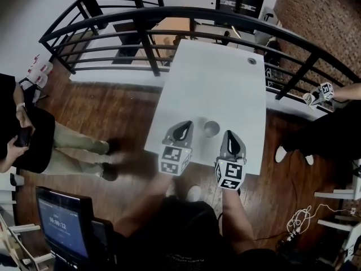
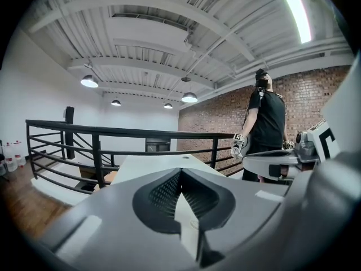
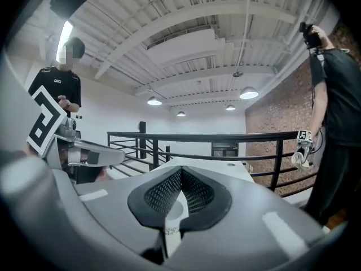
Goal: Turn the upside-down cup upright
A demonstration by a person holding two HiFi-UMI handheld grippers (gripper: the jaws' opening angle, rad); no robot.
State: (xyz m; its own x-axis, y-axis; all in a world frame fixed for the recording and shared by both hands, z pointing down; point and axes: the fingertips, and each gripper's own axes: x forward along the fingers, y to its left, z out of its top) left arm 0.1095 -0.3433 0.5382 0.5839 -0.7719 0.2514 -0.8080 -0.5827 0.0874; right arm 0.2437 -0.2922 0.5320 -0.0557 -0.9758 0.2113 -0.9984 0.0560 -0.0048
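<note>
In the head view a small grey cup (image 1: 211, 129) stands on the white table (image 1: 220, 83) near its front edge, and I cannot tell whether its mouth faces up or down. My left gripper (image 1: 186, 126) lies just left of the cup, shut and holding nothing. My right gripper (image 1: 229, 135) lies just right of it, also shut and empty. Neither touches the cup. In the left gripper view the left gripper (image 2: 180, 173) has its jaws meeting at the tips. The right gripper view shows the right gripper (image 3: 180, 171) the same way. The cup is hidden in both gripper views.
A black railing (image 1: 169, 16) curves round the table's far side and left. One person (image 1: 28, 134) stands at the left, and another at the right holds a gripper (image 1: 324, 91). A monitor (image 1: 62, 219) sits at lower left. Cables (image 1: 302, 216) lie on the wooden floor.
</note>
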